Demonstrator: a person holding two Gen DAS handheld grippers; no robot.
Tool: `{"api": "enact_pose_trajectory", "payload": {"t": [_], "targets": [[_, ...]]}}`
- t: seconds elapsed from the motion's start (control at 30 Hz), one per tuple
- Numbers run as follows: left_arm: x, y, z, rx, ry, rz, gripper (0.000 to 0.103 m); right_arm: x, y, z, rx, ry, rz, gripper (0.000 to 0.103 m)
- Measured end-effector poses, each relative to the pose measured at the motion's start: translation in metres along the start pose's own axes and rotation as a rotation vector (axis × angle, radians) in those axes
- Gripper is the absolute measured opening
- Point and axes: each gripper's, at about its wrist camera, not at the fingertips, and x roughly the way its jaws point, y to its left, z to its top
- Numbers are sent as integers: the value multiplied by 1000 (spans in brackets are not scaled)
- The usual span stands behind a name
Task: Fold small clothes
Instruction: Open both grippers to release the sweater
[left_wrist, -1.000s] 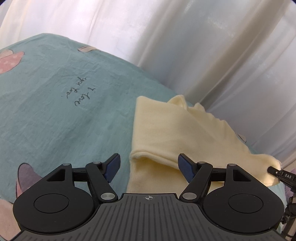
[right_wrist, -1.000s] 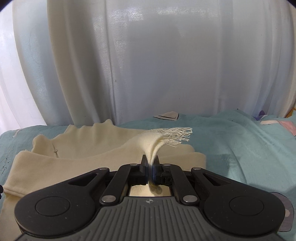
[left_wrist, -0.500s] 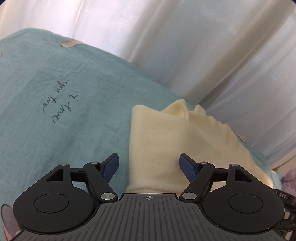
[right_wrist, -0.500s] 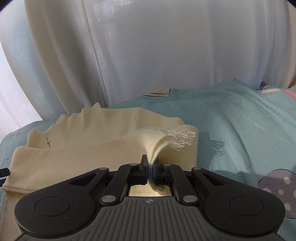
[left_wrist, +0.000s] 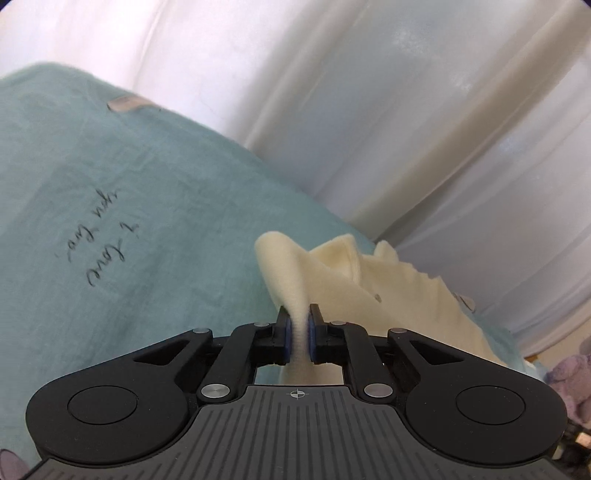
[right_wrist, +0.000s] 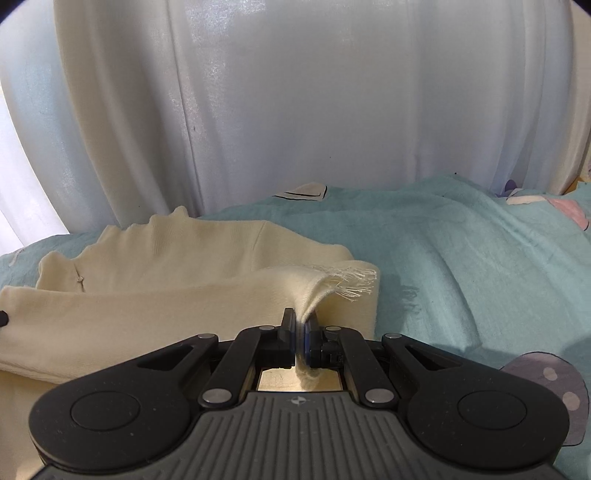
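Left gripper (left_wrist: 298, 325) pinching cream garment (left_wrist: 399, 295) edge.

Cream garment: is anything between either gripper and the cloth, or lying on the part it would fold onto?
Nothing visible. The left gripper and right gripper are both shut on the cream garment itself, cloth pinched directly between the fingers. The flat part on the teal sheet carries nothing else in either view.

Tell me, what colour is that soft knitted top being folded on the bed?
Pale cream-yellow, plain, with no pattern: the soft knitted top shows best in the right wrist view.
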Motion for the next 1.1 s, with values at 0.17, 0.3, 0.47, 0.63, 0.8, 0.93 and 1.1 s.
{"api": "enact_pose_trajectory", "payload": {"t": [0.17, 0.3, 0.47, 0.63, 0.8, 0.93, 1.1], "targets": [[-22, -23, -10, 216, -151, 242, 6, -5, 13, 0, -68, -41, 7, 4], [-21, -15, -4, 142, -79, 206, 27, -1, 11, -2, -52, -21, -27, 4], [-29, -32, -13, 181, -97, 142, 41, -7, 14, 0, -76, -54, -58, 4], [-10, -53, -29, 247, -24, 105, 45, -1, 17, -1, -135, -59, -132, 4], [-1, -59, -44, 262, 18, 95, 50, 0, 7, -6, -117, -19, -201, 8], [-1, -62, -54, 289, 32, 98, 53, -30, 13, -6, -108, -93, -166, 14], [6, -69, -67, 339, 47, 126, 61, -32, 37, -20, -157, -58, -5, 26]]}}
